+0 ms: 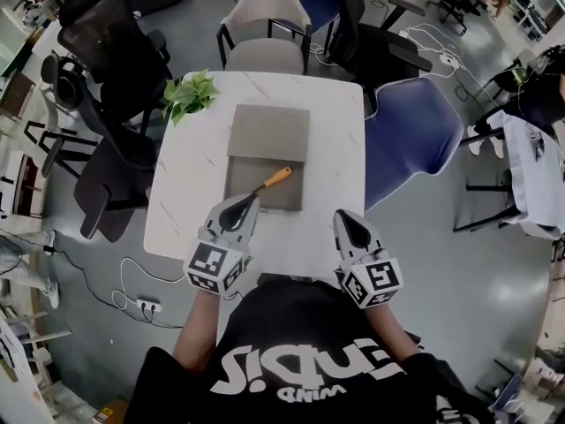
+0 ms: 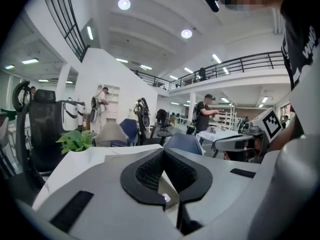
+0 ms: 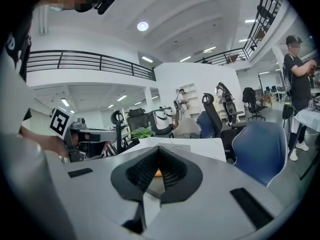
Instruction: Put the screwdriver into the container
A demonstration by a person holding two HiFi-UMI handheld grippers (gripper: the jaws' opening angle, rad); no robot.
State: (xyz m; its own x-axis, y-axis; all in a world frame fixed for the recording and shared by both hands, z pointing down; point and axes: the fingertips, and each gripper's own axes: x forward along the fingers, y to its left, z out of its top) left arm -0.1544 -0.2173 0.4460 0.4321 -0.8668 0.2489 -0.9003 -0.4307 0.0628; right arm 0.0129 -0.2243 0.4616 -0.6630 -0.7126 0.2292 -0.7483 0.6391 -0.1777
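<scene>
The screwdriver (image 1: 274, 180) has an orange handle and a thin dark shaft. It hangs slanted over the near part of the flat grey container (image 1: 269, 131), which lies open in two halves on the white table (image 1: 340, 148). My left gripper (image 1: 250, 203) is shut on the shaft's near end, and the handle points away to the upper right. In the left gripper view the jaws (image 2: 164, 151) are pressed together. My right gripper (image 1: 342, 217) is shut and empty near the table's front edge, to the right of the container. A bit of the orange handle (image 3: 158, 173) shows past its jaws.
A green potted plant (image 1: 188, 94) stands at the table's far left corner. A grey chair (image 1: 265, 25) stands behind the table, a blue chair (image 1: 410, 140) at its right, and black chairs (image 1: 115, 51) at its left. People stand further off in the hall.
</scene>
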